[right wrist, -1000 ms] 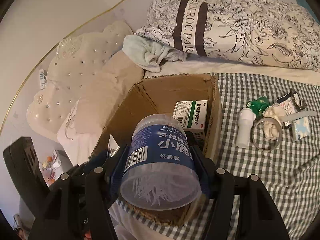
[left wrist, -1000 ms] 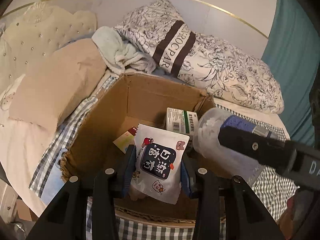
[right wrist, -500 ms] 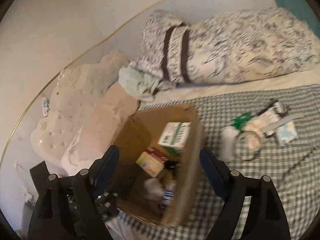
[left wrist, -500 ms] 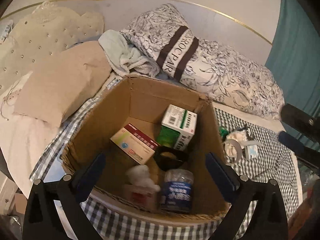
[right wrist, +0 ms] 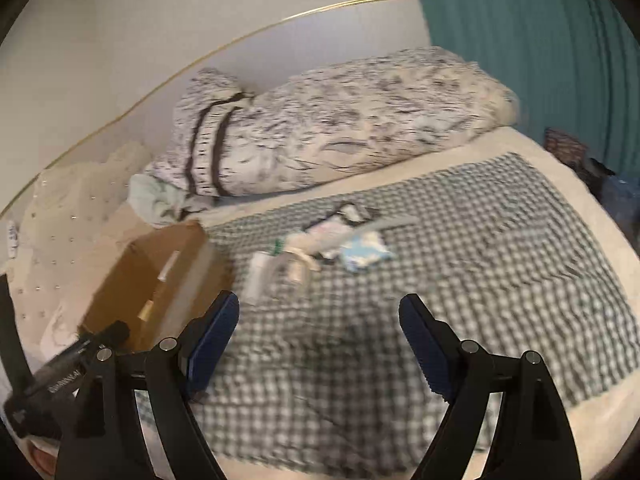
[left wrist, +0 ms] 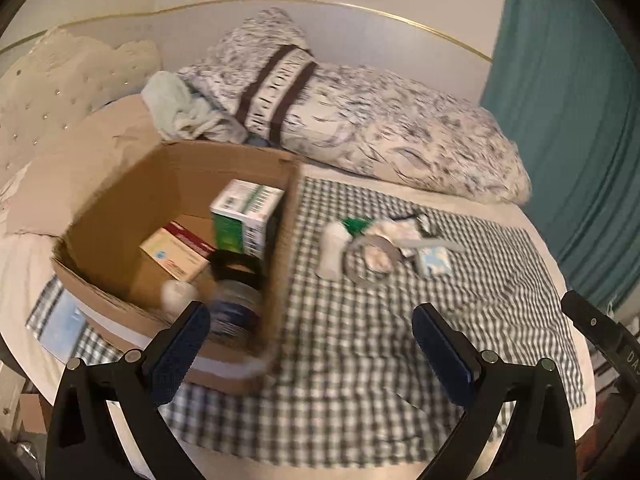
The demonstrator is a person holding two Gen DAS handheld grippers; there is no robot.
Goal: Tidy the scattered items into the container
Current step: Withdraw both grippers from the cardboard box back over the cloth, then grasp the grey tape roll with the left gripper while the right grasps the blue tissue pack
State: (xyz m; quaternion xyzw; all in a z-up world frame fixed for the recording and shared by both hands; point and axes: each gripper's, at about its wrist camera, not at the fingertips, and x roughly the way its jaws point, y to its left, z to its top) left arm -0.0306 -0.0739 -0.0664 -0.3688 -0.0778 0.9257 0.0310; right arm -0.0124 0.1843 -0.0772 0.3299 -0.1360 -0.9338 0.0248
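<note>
An open cardboard box (left wrist: 182,176) sits on the left of the checked cloth (left wrist: 360,340). Inside it lie a green-and-white carton (left wrist: 246,216), a beige-and-red carton (left wrist: 176,252), a blue-labelled jar (left wrist: 234,312) and a white pouch (left wrist: 178,296). To the right of the box, a white bottle (left wrist: 332,252), a tape ring (left wrist: 372,260) and a blue-white packet (left wrist: 434,260) lie scattered on the cloth. My left gripper (left wrist: 310,312) is open and empty beside the box's right wall. My right gripper (right wrist: 319,301) hangs open and empty over the cloth, short of the white bottle (right wrist: 258,276) and the packet (right wrist: 366,254).
A floral rolled duvet (left wrist: 380,132) lies behind the cloth, with a pale towel (left wrist: 180,108) and a beige pillow (left wrist: 92,160) behind the box. A teal curtain (left wrist: 572,120) hangs on the right. The bed's edge runs along the near side.
The left gripper let go of the white pouch and the right let go of the jar; both items now lie in the box. Both grippers opened and swung right towards the scattered items.
</note>
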